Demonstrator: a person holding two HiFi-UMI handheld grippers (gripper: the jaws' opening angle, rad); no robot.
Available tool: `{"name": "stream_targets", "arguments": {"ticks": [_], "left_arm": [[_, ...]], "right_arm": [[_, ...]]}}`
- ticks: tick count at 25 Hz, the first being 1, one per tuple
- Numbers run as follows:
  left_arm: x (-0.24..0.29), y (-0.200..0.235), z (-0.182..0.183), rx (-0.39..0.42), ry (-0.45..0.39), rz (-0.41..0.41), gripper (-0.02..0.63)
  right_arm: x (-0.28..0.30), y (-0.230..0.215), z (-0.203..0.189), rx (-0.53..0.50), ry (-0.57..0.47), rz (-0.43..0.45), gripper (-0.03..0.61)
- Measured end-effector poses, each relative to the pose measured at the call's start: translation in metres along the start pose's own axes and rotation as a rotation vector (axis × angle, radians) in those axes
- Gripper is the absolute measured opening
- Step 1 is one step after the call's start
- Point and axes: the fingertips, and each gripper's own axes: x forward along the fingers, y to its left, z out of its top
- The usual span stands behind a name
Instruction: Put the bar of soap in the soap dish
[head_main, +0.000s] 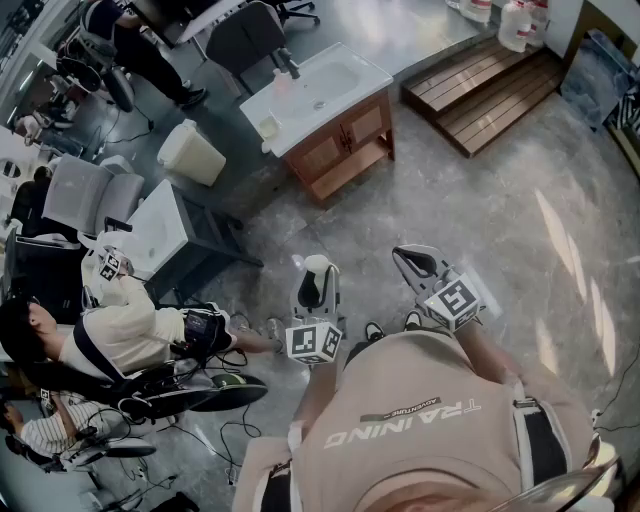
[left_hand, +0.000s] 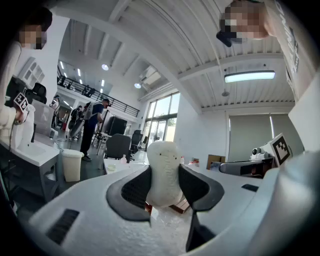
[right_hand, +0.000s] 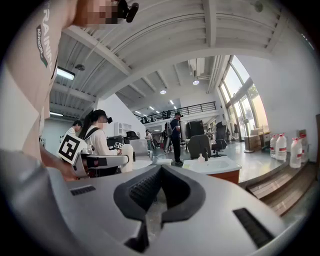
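My left gripper (head_main: 317, 283) is held level in front of me, shut on a white bar of soap (head_main: 317, 268). In the left gripper view the bar of soap (left_hand: 163, 165) stands upright between the black pads (left_hand: 135, 192) of the left gripper (left_hand: 164, 172). My right gripper (head_main: 413, 261) hangs beside it, shut and empty; in the right gripper view the tips of the right gripper (right_hand: 159, 171) meet. Ahead stands a white sink top on a wooden cabinet (head_main: 345, 130), with a small pale dish (head_main: 268, 127) on its left end. The dish (left_hand: 111, 167) also shows far off.
A white bin (head_main: 190, 152) stands left of the cabinet, and a second white sink unit (head_main: 160, 228) is nearer on the left. People sit at the left among chairs and floor cables (head_main: 205, 420). Wooden steps (head_main: 485, 88) lie at the back right.
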Motion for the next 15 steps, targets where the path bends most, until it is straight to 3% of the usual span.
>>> {"name": "stream_targets", "arguments": {"ticks": [6,11,15], "left_arm": [[0.014,-0.01,-0.009,-0.013,-0.011,0.012,0.175],[0.013,-0.012,-0.027,-0.054,0.027,0.042,0.175],[0.027,-0.006,-0.029,-0.062,0.04,0.04,0.175]], "right_arm": [[0.002,-0.018,-0.003,-0.018,0.001,0.028,0.012],[0.005,-0.022,-0.01,-0.002,0.018,0.062,0.012],[0.021,-0.04,-0.012,0.003,0.025,0.035,0.012]]}}
